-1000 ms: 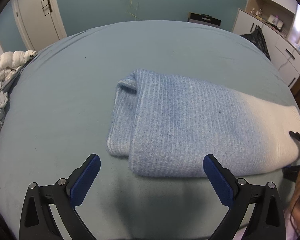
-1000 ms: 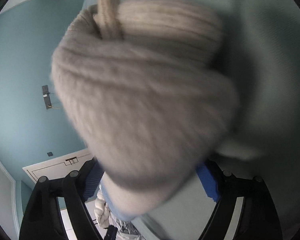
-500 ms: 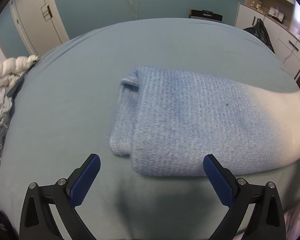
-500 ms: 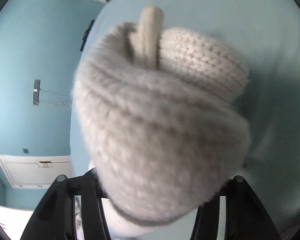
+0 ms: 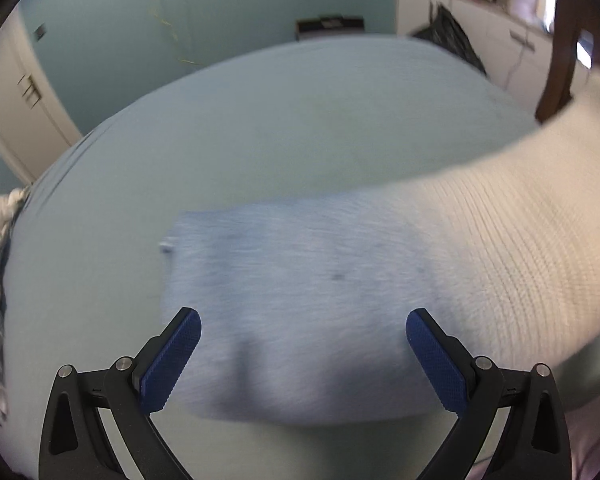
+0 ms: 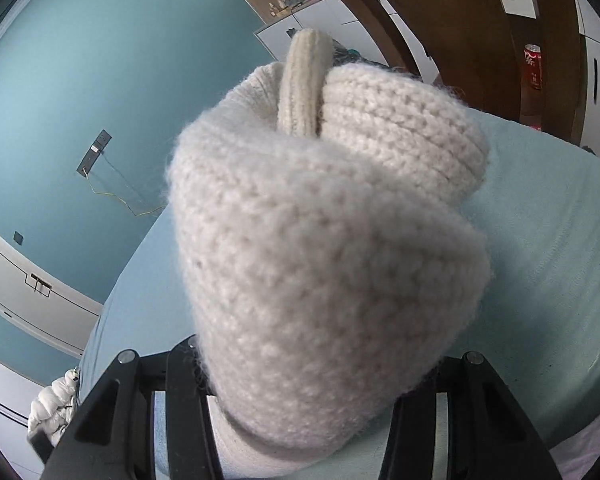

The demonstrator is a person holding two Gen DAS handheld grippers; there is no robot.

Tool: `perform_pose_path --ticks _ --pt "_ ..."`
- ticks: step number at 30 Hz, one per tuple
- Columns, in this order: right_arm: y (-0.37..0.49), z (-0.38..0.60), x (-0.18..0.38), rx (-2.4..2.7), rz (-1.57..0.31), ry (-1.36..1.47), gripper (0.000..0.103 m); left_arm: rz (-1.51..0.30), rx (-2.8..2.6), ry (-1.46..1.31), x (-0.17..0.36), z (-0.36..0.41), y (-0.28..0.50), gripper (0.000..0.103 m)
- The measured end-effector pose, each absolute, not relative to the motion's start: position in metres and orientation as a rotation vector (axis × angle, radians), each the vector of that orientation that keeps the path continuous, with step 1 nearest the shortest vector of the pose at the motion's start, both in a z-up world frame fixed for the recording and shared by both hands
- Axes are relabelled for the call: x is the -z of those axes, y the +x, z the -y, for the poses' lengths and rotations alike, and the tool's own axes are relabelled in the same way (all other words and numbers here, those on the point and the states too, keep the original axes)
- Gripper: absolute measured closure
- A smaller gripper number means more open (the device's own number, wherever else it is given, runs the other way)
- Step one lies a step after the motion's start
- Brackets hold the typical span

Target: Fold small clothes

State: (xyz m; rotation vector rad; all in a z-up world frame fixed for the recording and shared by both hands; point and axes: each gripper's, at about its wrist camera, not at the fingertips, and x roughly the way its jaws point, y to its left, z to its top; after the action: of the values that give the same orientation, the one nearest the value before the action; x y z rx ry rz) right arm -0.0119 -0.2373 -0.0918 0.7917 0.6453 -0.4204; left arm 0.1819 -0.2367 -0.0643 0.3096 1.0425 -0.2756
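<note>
Right gripper [image 6: 300, 392]: clamped on our sweater's [image 5: 320, 300] cream end, raised to fold leftward. Left gripper [image 5: 302, 356]: fingers apart, near the blue end, empty. Bed [image 5: 260, 128] beneath.

Open sheet is seen across the bed [image 5: 300, 120] beyond and left of the knitted garment [image 5: 320, 300]. Passage rightward is blocked by its raised cream end [image 6: 320, 240].
</note>
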Motion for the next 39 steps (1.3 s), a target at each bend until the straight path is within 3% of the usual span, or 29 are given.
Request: perform_pose_path --ticks 6,10,14,19,23,30,35,39 --pt "0.017 0.245 0.105 0.396 -0.630 0.726 0.060 -0.997 0.227 0.488 0.102 0.282 0.172 0.000" --pt "0.029 0.238 0.100 0.383 -0.635 0.638 0.060 -1.081 0.264 0.408 0.124 0.270 0.180 0.000" --pt "0.032 0.233 0.095 0.373 -0.630 0.545 0.060 -1.100 0.269 0.334 0.100 0.254 0.179 0.001" --pt "0.027 0.241 0.093 0.375 -0.621 0.544 0.060 -0.959 0.265 0.242 0.058 0.251 0.177 0.000" --pt "0.041 0.235 0.082 0.367 -0.607 0.528 0.060 -1.012 0.301 0.471 0.095 0.294 0.167 0.005" --pt "0.054 0.225 0.098 0.347 -0.646 0.474 0.059 -1.073 0.319 0.456 0.113 0.288 0.174 0.006" --pt "0.056 0.239 0.099 0.358 -0.612 0.493 0.059 -1.023 0.162 0.226 0.080 0.252 0.226 0.005" --pt "0.061 0.234 0.098 0.356 -0.596 0.438 0.059 -1.097 0.180 0.266 0.100 0.271 0.259 0.005"
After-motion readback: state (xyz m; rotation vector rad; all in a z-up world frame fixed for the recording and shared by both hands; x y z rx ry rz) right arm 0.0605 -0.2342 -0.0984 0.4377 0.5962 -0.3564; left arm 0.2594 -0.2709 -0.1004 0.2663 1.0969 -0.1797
